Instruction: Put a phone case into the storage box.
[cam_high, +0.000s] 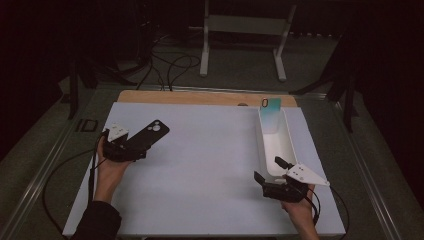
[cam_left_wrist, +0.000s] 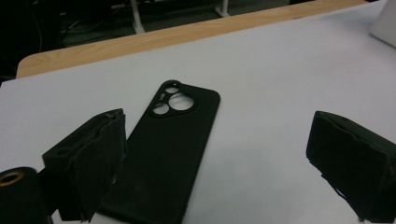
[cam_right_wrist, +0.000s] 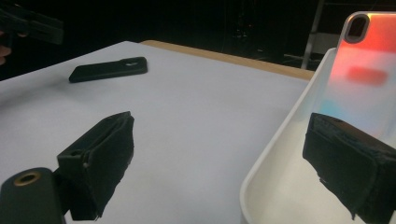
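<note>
tray (cam_high: 289, 145), iridescent phone case (cam_high: 270, 116) propped inside

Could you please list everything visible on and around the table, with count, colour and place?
phone case: one, black, lying flat at the table's left, between the left jaws
phone case: one, translucent teal-pink, leaning in the tray's far end
tray: one, white, long, at the table's right
table cover: one, white, over a wooden top
frame: one, white, on the floor beyond
left hand-held gripper: one, black, open
right hand-held gripper: one, black, open, astride the tray's near rim
</note>
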